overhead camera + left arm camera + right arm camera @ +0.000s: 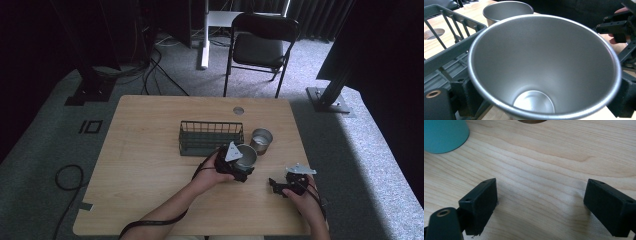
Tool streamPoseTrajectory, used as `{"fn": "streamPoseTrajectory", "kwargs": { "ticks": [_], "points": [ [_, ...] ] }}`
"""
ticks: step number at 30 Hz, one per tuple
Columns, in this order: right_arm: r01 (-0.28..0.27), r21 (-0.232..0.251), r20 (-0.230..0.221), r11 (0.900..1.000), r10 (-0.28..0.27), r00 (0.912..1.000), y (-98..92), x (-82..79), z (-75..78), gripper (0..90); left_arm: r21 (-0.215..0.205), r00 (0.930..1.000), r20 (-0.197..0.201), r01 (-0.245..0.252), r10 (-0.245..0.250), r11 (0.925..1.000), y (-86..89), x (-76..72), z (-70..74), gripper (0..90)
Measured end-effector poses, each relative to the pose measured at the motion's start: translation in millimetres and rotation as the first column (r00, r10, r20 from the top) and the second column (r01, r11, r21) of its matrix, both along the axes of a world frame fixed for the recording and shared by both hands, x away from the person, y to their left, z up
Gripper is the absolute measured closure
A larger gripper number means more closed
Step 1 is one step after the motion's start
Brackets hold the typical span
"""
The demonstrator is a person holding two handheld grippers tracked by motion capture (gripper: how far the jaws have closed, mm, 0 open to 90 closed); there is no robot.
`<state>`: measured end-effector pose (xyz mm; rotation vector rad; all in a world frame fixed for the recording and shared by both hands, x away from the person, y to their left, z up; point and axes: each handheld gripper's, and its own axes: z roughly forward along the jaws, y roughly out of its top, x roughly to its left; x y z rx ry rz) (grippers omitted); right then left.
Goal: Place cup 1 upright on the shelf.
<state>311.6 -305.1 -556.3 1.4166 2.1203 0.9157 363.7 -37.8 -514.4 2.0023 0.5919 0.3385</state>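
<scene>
My left gripper (239, 165) is shut on a steel cup (245, 155), held just right of the wire basket (210, 137) with its mouth tipped up. In the left gripper view that steel cup (544, 62) sits between the two jaws of the left gripper (531, 102), its bare inside facing the camera. A second steel cup (261, 140) stands upright on the table beside the basket's right end; the left gripper view has this second cup (507, 10) at the top. My right gripper (278, 186) hovers open near the table's front right; the right gripper (544, 202) holds nothing over bare wood.
The wooden table (150, 165) has a round cable hole (238, 110) near its far edge. A teal rounded object (444, 135) sits at the top left of the right gripper view. A folding chair (257, 47) stands beyond the table.
</scene>
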Motion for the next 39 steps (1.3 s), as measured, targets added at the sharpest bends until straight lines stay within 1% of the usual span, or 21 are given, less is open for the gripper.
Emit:
{"fn": "streamPoseTrajectory", "kwargs": {
  "ticks": [1, 2, 3, 5, 6, 7, 8, 13, 15, 19, 21, 22, 27, 31, 33, 37, 39],
  "points": [
    [0.0, 0.0, 0.0, 1.0, 0.0, 1.0, 0.0, 0.0, 0.0, 11.5, -0.013, 1.0, -0.006, -0.005, 0.005, 0.9999, -0.1, 0.8, 0.0, 8.5],
    [0.0, 0.0, 0.0, 1.0, 0.0, 1.0, 0.0, 0.0, 0.0, 11.5, -0.019, 0.9999, -0.001, -0.014, 0.014, 0.9997, -0.4, 1.3, 0.3, 8.6],
    [0.0, 0.0, 0.0, 1.0, 0.0, 1.0, 0.0, 0.0, 0.0, 11.5, -0.016, 0.9999, 0.008, -0.015, 0.015, 0.9998, -0.3, 1.6, 0.9, 9.2],
    [-0.002, -0.002, 0.001, 1.0, 0.002, 1.0, -0.2, 0.1, 0.0, 11.5, -0.021, 0.9998, 0.013, -0.013, 0.013, 0.9997, -1.6, 1.7, 1.5, 9.5],
    [-0.002, -0.002, 0.001, 1.0, 0.002, 1.0, -0.2, 0.1, 0.0, 11.5, -0.015, 0.9997, 0.023, -0.013, 0.013, 0.9998, -2.3, 1.5, 1.8, 9.6],
    [-0.002, -0.002, 0.001, 1.0, 0.002, 1.0, -0.2, 0.1, 0.0, 11.5, -0.016, 0.9997, 0.024, -0.011, 0.011, 0.9998, -3.3, 1.3, 1.7, 12.2],
    [-0.002, -0.002, 0.001, 1.0, 0.002, 1.0, -0.2, 0.1, 0.0, 11.5, -0.021, 0.9997, 0.022, -0.007, 0.008, 0.9997, -4.2, 1.3, 1.5, 12.7],
    [-0.002, -0.002, 0.001, 1.0, 0.002, 1.0, -0.2, 0.1, 0.0, 11.4, -0.024, 0.9996, 0.027, 0.003, -0.002, 0.9997, -7.6, 1.8, 0.7, 13.2],
    [-0.002, -0.002, 0.001, 1.0, 0.002, 1.0, -0.2, 0.1, 0.0, 11.5, -0.024, 0.9996, 0.028, 0.001, -0.001, 0.9997, -7.8, 2.1, 0.7, 13.3],
    [-0.002, -0.002, 0.001, 1.0, 0.002, 1.0, -0.2, 0.1, 0.0, 11.5, -0.018, 0.9995, 0.03, 0.014, -0.013, 0.9998, -6.5, 2.6, 1.5, 13.6],
    [-0.002, -0.002, 0.001, 1.0, 0.002, 1.0, -0.2, 0.1, 0.0, 11.5, -0.028, 0.9996, 0.027, 0.012, -0.012, 0.9995, -5.1, 2.1, 2.8, 13.6],
    [-0.001, -0.001, 0.001, 1.0, 0.001, 1.0, -0.1, 0.1, 0.0, 11.5, -0.036, 0.9997, 0.021, 0.015, -0.014, 0.9992, -4.2, 2.1, 3.9, 13.7],
    [0.0, 0.0, 0.0, 1.0, 0.0, 1.0, 0.0, 0.0, 0.0, 11.5, -0.062, 0.9996, 0.017, 0.023, -0.022, 0.9978, -0.3, -1.4, 12.5, 13.6],
    [0.0, -0.001, 0.001, 1.0, 0.0, 1.0, 0.0, 0.1, 0.0, 11.5, -0.067, 0.9991, 0.016, 0.041, -0.04, 0.9969, 1.2, -5.1, 19.3, 13.6],
    [0.0, -0.001, 0.001, 1.0, 0.0, 1.0, 0.0, 0.1, 0.0, 11.5, -0.069, 0.9987, 0.025, 0.046, -0.044, 0.9966, 1.9, -6.9, 22.7, 13.7],
    [-0.001, -0.001, 0.001, 1.0, 0.001, 1.0, -0.1, 0.1, 0.0, 11.5, -0.078, 0.9981, 0.03, 0.057, -0.055, 0.9953, 4.4, -8.9, 31.1, 13.6],
    [-0.001, -0.001, 0.002, 1.0, 0.001, 1.0, -0.1, 0.1, 0.0, 11.5, -0.096, 0.9982, 0.032, 0.053, -0.05, 0.994, 6.7, -8.6, 36.2, 13.6]
  ]
}}
